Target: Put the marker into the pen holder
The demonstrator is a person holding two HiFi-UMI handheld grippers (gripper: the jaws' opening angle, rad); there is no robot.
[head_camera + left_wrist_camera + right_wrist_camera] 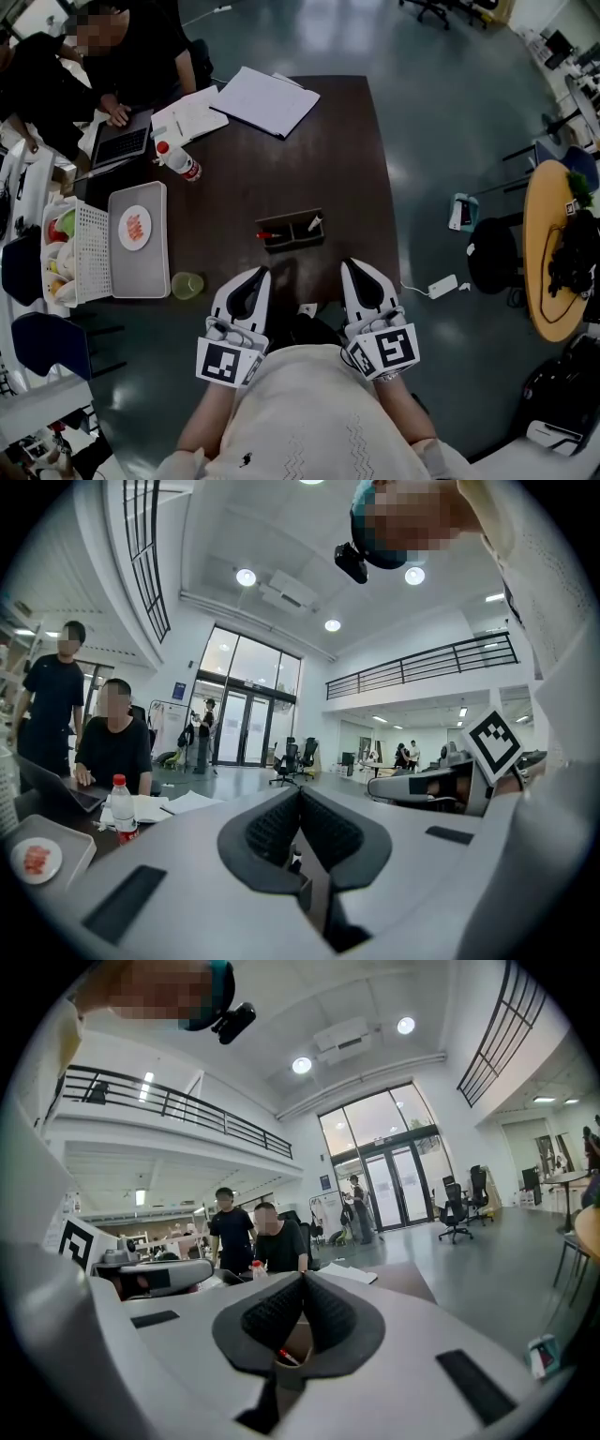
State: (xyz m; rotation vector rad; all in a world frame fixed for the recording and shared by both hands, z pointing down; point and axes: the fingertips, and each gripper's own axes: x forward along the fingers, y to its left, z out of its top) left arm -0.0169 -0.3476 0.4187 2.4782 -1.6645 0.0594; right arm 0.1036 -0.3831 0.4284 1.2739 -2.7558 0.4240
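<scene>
The dark table (356,141) runs away from me. A white tray (155,272) sits at its left edge and a stack of papers (267,98) at the far end. In the middle, just ahead of both my hands, sits the pen holder (291,231), a low dark box with two compartments, its long side running left to right across me.

The red marker (267,234) is at the holder's left end, lying flat with its long axis also left to right, along the box. From up here I cannot tell whether it is already down inside the left compartment or only resting on the rim there. Something small and pale stands in the right compartment.

I hold my left tongs (255,281) and right tongs (356,277) low against my body at the near edge of the table. Both point forward, with the holder between their lines. Each pair is closed, tip against tip, with nothing pinched (300,791) (302,1279).

The marker lies almost straight ahead of the left tongs and off to the left of the right pair, so I judge the left the nearer hand. With the marker lying crosswise to my reach, the jaws would close across its barrel.
</scene>
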